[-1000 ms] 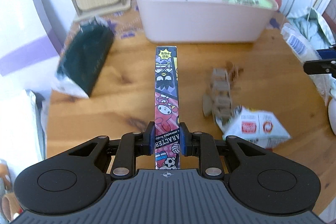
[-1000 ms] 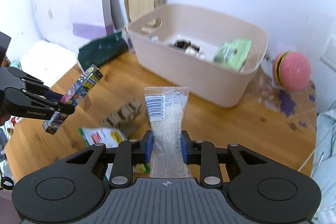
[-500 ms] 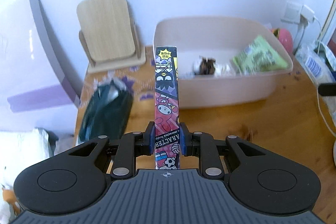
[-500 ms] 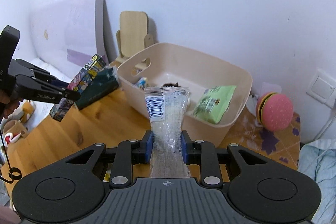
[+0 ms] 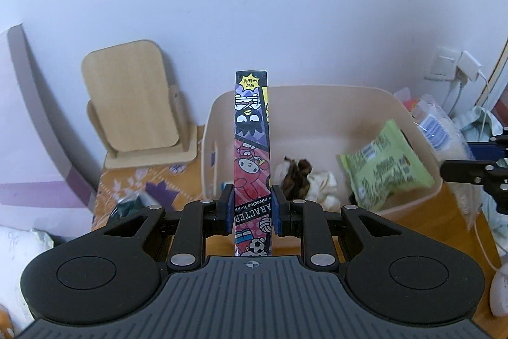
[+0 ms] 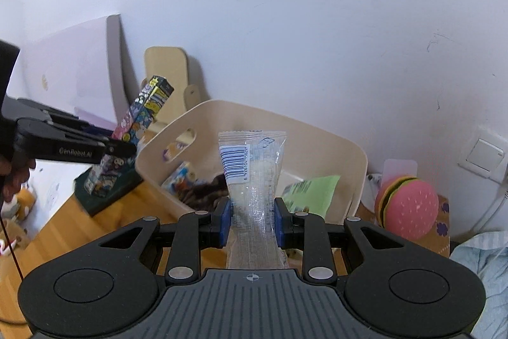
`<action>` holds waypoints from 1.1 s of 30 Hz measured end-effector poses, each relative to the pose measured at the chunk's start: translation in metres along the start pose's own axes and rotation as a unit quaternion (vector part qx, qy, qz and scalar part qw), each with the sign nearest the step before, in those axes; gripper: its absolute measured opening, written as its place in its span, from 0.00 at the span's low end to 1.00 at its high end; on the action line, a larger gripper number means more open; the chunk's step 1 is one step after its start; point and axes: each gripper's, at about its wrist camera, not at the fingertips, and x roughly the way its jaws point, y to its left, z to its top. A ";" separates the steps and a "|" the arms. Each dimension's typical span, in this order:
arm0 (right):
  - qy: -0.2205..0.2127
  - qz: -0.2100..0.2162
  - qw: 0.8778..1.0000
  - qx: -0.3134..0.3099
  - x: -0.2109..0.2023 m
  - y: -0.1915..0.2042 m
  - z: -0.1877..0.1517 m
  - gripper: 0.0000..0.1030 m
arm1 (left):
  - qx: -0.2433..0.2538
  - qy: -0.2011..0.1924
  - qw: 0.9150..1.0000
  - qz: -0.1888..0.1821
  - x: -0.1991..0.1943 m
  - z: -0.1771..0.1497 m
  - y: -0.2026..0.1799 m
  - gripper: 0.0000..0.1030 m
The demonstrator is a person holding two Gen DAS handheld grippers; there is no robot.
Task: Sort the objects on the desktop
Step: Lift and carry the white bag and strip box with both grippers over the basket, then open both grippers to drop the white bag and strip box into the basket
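- Wooden stand (image 5: 131,97): stood far left against the wall, upright on the table (image 5: 457,212).
- Dark pouch (image 5: 128,205): lay near left on the table, mostly hidden behind the gripper body.
- Left gripper (image 5: 252,209): clenched on the cartoon box (image 5: 252,148), which was held upright, off the table, just near of the bin's left half.
- Bin (image 5: 317,94): beige, at centre far on the table; held a brown-and-white bundle (image 5: 301,180) in the middle and a green packet (image 5: 385,170) leaning at its right wall.
- Right gripper (image 6: 252,220): clenched on the clear packet (image 6: 250,173), barcode end raised, held in the air just near of the bin.
- Burger toy (image 6: 408,205): sat right of the bin, by the wall.
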 end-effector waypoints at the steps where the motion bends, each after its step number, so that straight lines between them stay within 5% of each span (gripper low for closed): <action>1: -0.001 -0.002 1.000 0.004 0.005 -0.002 0.003 0.25 | -0.005 -0.002 1.000 0.003 0.004 0.004 -0.002 0.22; 17: 0.036 -0.022 0.998 0.052 0.097 -0.009 0.022 0.25 | -0.116 0.030 0.992 0.035 0.082 0.033 -0.003 0.22; 28: 0.070 -0.040 0.995 0.055 0.135 -0.005 0.017 0.26 | -0.066 0.065 0.995 0.029 0.108 0.025 -0.021 0.22; 30: 0.075 -0.042 0.995 0.054 0.139 -0.003 0.016 0.26 | -0.066 0.071 0.995 0.028 0.109 0.023 -0.021 0.27; 33: 0.073 -0.052 0.994 0.056 0.138 -0.004 0.013 0.47 | -0.073 0.077 0.994 0.042 0.107 0.019 -0.020 0.54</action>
